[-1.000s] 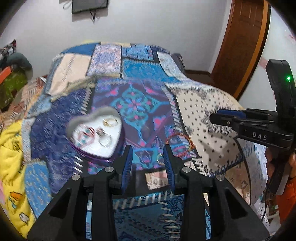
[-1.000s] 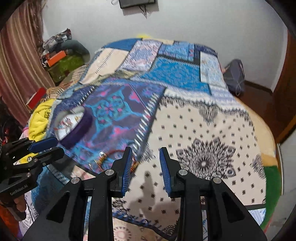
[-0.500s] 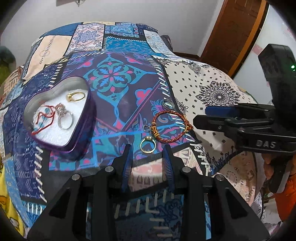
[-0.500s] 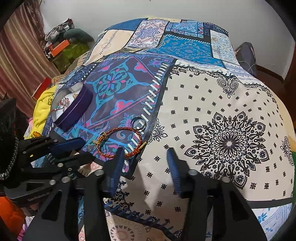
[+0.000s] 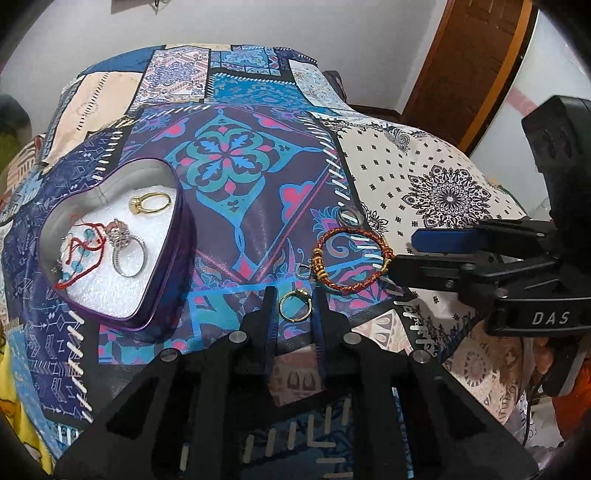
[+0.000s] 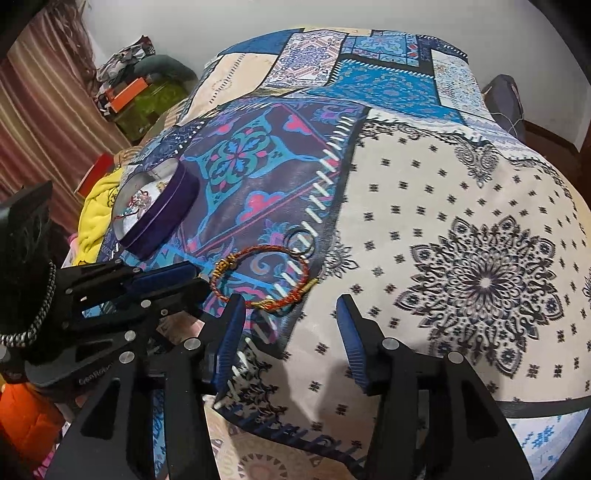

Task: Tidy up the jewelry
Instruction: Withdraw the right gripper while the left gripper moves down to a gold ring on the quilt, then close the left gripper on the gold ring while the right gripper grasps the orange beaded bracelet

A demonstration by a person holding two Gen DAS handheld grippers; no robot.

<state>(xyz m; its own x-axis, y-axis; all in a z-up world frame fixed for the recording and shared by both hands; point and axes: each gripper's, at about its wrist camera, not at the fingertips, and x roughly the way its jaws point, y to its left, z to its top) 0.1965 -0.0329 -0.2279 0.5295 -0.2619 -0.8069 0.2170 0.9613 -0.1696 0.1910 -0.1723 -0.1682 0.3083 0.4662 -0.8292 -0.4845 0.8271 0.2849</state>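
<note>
A home bedroom: a bed [image 6: 443,229] under a patchwork quilt [image 5: 236,162] of blue, purple and cream prints, plain white walls [image 5: 332,33], a brown wooden door [image 5: 476,70], striped curtains [image 6: 40,122], clothes and boxes heaped in the corner [image 6: 136,85], a yellow blanket [image 6: 96,206] bunched at the edge.

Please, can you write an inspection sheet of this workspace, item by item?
Surface: patchwork bedspread.
Job's things: heart tin holds yellow ring, silver ring, string bracelet; loose on bedspread: gold ring, beaded bracelet, steel ring, small ring.
Clutter: nothing seen.
Grippers: left gripper jaws have just been closing, gold ring between them, pads not pressing; right gripper jaws have just been opening, nothing between.
Cables: braided cord by left gripper.
Surroundings: wooden door, striped curtain, yellow blanket.
</note>
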